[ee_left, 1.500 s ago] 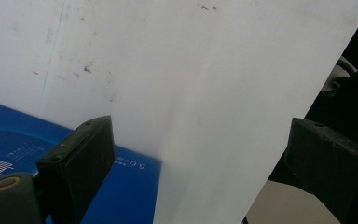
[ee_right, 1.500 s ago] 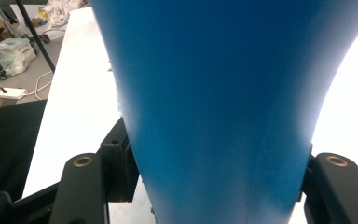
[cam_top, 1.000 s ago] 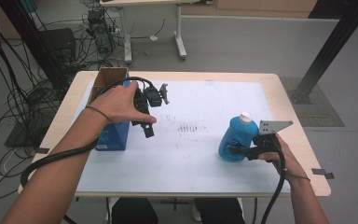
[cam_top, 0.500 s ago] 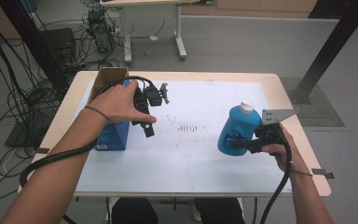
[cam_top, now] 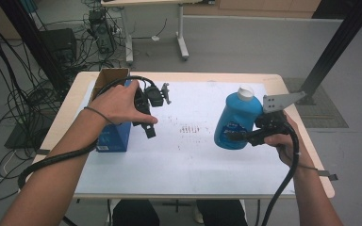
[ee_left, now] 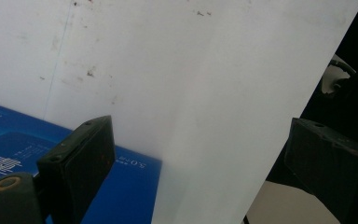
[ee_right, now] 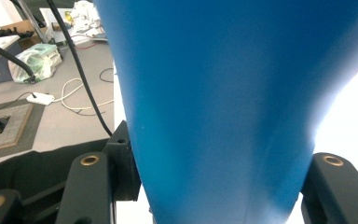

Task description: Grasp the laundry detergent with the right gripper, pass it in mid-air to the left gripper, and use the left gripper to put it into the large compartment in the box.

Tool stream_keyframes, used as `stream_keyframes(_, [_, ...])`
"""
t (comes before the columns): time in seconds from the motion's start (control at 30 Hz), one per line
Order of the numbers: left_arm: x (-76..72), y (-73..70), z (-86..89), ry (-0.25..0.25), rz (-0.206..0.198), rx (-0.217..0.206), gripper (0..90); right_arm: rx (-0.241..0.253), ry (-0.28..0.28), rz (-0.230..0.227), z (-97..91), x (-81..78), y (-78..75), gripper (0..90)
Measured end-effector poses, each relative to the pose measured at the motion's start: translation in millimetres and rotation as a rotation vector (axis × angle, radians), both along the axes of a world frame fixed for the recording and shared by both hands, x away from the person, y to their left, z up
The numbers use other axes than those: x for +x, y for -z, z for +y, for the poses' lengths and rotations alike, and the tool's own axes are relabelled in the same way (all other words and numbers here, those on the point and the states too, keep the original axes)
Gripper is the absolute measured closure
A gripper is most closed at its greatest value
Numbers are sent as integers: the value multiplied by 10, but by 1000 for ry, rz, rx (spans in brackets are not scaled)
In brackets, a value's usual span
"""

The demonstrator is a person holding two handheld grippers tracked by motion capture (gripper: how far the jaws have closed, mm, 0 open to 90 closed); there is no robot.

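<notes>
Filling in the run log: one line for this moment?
right hand-held gripper: shut on blue bottle | left hand-held gripper: open | box: untouched

White print on the blue cardboard box [ee_left: 121,186], partly legible as "5.0" upside down, blue plastic bottle's [cam_top: 235,120] label too small to read

Your wooden table [cam_top: 287,96] carries a stained white sheet [cam_top: 193,155], with the blue box [cam_top: 115,139] standing at its left edge.

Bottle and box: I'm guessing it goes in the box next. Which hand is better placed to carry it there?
Right, probably: its hand-held gripper is shut on the bottle. The left hand-held gripper is open over the box.
</notes>
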State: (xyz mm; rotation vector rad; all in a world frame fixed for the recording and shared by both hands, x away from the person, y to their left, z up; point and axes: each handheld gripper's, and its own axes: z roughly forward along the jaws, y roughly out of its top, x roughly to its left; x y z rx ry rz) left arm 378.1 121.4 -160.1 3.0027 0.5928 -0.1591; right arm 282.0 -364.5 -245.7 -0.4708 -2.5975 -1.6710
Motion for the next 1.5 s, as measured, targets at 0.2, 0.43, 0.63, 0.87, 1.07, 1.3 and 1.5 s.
stream_keyframes(0.2, [-19,-33,-8,7,-2,1,89,-12,-19,-13,92,9,-151,416])
stream_keyframes(0.43, [-43,-151,-19,27,-1,-18,89,-24,-26,-5,144,28,-164,417])
stream_keyframes(0.63, [-115,-339,-101,63,-17,-21,93,-21,-36,3,186,45,-98,418])
stream_keyframes(0.87, [-186,-557,-197,105,-26,-32,90,-30,-48,9,242,60,-60,418])
stream_keyframes(1.07, [-239,-758,-250,141,-31,-52,90,-30,-65,18,280,84,-11,419])
stream_keyframes(1.3, [-318,-971,-349,177,-47,-55,89,-31,-79,23,323,99,39,419])
stream_keyframes(1.5, [-386,-1216,-478,228,-61,-78,88,-43,-88,27,387,115,74,420])
